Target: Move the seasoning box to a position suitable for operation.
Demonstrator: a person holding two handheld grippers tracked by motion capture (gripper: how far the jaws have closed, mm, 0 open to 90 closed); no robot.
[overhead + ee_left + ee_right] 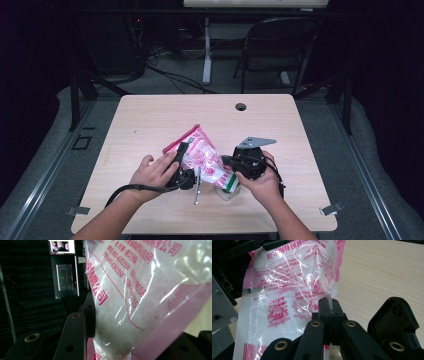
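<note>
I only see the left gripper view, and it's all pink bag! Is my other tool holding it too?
Observer: Yes, the right tool is pinched shut on the clear edge of the bag.
Operator: Is anything under the bag?
Observer: The high view shows a small white and green pot just under its near end, by your right hand.
Operator: What are we working on?
Observer: A pale wooden table with a round hole near its far edge.

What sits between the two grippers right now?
The pink-printed plastic bag spans from the left gripper to the right gripper, both clamping it; high view shows this.
</note>
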